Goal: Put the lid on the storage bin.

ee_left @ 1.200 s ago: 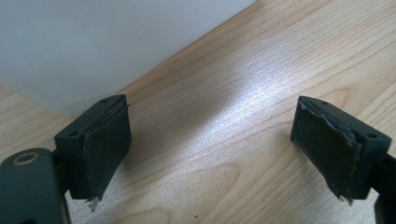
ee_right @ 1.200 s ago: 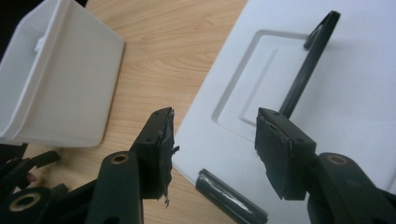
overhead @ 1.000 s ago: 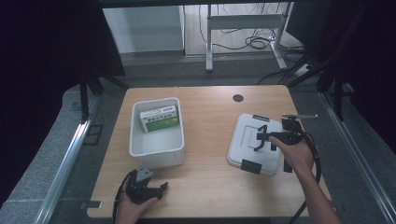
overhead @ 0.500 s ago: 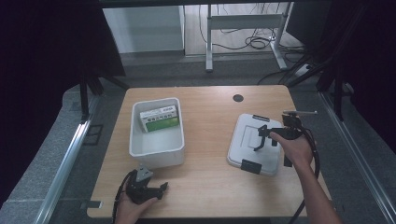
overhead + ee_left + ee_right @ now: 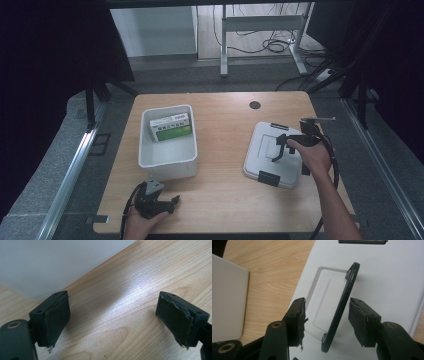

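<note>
The right gripper [image 5: 280, 147] hangs over the white lid [image 5: 260, 160], its jaws apart with the lid's raised black handle [image 5: 342, 307] standing between them, neither pad pressing it. The lid lies flat on the wooden table [image 5: 220, 150], right of the white bin [image 5: 167, 162] that holds a green box [image 5: 171, 127]. The left gripper [image 5: 167, 202] rests near the table's front edge, jaws wide, just before the bin.

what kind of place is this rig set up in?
Probably a lab or recording bay, not a home. A light wooden table stands between black curtains, with loose black cables on the floor behind it and metal rails alongside. On it lie a white plastic bin and a white lid.
</note>
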Demonstrator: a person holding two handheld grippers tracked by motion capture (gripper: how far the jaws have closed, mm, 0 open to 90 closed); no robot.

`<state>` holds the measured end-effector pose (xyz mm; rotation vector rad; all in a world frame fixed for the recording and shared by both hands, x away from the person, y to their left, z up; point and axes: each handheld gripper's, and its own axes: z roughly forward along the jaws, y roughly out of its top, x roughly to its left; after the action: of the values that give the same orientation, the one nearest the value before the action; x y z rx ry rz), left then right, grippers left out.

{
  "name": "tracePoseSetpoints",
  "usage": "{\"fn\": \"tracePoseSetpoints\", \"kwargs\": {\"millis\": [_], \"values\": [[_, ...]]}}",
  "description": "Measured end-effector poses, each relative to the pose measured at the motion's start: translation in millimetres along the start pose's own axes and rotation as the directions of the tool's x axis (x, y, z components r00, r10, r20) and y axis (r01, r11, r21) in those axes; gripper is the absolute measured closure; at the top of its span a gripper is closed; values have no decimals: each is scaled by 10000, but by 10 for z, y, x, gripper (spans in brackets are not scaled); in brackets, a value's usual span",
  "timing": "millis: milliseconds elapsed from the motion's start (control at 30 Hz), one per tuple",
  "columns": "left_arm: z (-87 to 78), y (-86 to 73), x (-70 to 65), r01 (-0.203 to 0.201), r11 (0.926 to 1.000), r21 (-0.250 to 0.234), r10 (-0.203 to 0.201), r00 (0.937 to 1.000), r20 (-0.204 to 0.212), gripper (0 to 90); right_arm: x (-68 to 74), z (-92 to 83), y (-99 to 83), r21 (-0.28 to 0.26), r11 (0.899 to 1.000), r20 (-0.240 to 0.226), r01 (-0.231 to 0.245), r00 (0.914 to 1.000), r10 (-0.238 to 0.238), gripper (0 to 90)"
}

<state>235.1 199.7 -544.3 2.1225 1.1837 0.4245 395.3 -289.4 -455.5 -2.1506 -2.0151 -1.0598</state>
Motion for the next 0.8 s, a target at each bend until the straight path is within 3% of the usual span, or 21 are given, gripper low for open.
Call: {"fn": "tracePoseSetpoints", "kwargs": {"millis": [233, 467, 667, 800], "values": [[0, 0, 0, -1, 10000, 0, 1, 10000, -1, 122, -61, 67, -8, 113, 9998, 151, -134, 9998, 132, 476], [0, 0, 0, -3, 10000, 3, 3, 10000, 1, 122, -156, 163, -21, 261, 9980, 122, -573, 9983, 570, 499], [0, 0, 0, -1, 10000, 1, 1, 10000, 1, 122, -160, 203, -5, 567, 9940, 181, -934, 9956, 925, 693], [0, 0, 0, -4, 10000, 0, 4, 10000, 0, 122, -134, 217, 8, 746, 9907, 111, -1137, 9935, 1132, 768]]}}
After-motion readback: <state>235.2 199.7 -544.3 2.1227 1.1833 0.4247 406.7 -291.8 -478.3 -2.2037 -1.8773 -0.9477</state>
